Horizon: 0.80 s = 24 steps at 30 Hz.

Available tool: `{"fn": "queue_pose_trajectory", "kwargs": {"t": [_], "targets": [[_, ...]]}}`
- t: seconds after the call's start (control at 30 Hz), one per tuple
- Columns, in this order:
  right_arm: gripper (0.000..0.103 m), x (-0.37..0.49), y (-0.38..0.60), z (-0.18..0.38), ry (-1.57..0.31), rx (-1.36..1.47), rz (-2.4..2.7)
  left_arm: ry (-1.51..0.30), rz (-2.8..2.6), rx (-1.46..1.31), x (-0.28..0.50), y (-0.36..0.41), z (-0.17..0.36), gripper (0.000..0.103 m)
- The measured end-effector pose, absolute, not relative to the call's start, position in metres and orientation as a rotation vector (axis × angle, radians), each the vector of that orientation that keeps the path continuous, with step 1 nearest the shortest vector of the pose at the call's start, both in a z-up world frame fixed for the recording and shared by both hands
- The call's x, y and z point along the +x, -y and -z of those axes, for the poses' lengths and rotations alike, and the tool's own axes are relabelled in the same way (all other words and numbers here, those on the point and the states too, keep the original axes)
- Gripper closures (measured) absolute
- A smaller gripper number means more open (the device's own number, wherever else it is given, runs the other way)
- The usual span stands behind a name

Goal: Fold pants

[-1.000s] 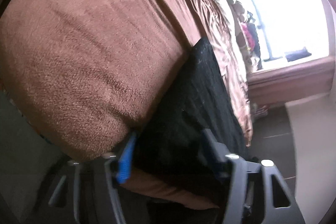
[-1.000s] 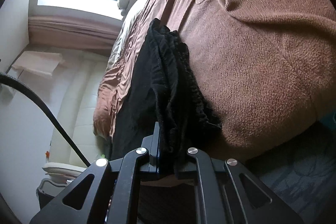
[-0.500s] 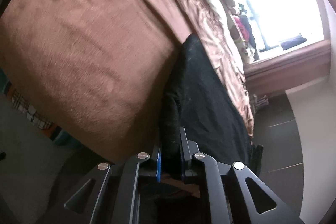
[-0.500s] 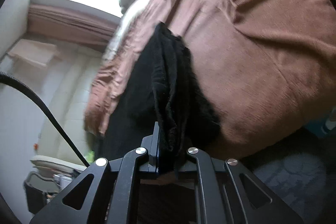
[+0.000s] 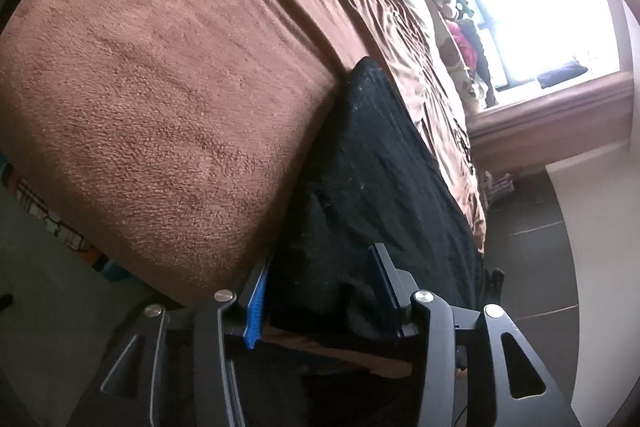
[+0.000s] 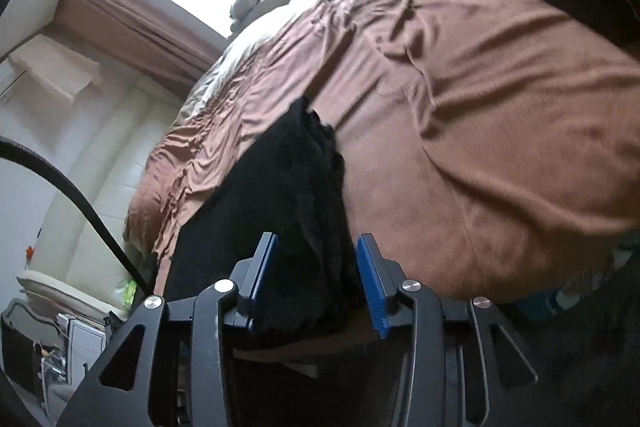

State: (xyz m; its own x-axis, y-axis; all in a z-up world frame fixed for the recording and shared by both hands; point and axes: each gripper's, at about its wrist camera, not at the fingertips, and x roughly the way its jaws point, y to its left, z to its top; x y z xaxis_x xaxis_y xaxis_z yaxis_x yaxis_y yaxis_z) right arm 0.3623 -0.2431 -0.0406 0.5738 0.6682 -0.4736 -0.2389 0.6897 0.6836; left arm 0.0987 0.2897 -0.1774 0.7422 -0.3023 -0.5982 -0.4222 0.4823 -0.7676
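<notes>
Black pants (image 5: 380, 155) lie in a long strip along the edge of a bed covered by a brown fleece blanket (image 5: 160, 87). Their near end sits between the blue-padded fingers of my left gripper (image 5: 320, 259), whose jaws are opening and stand apart from the cloth. In the right wrist view the bunched black pants (image 6: 288, 167) run up from my right gripper (image 6: 318, 241). Its jaws are opening too, with the fabric loose between the pads. The brown blanket (image 6: 480, 107) spreads to the right of the garment.
A bright window (image 5: 532, 7) with stuffed toys (image 5: 456, 27) on the sill lies beyond the bed. Dark floor (image 5: 532, 267) and a white wall flank the bed. A black cable (image 6: 80, 203) crosses the left of the right wrist view. Checked fabric (image 5: 44, 211) shows under the bed.
Both grippers were clamped on the pants half a second ago and now have their jaws spread. The right gripper has risen and rolled, so the bed looks more tilted.
</notes>
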Motion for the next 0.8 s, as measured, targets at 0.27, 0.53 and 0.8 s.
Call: {"fn": "queue_pose_trajectory", "kwargs": {"t": [0.27,0.53,0.8], "targets": [[0.064,0.389,0.189,0.023,-0.803,0.461,-0.671,-0.739,-0.123,-1.112,0.091,-0.294,0.173,0.054],[0.064,0.454,0.124,0.032,-0.925,0.345,-0.69,-0.688,-0.189,-1.088,0.078,-0.305,0.155,0.054],[0.083,0.499,0.098,0.033,-0.965,0.133,-0.551,-0.652,-0.156,-1.046,0.089,-0.294,0.13,0.054]]}}
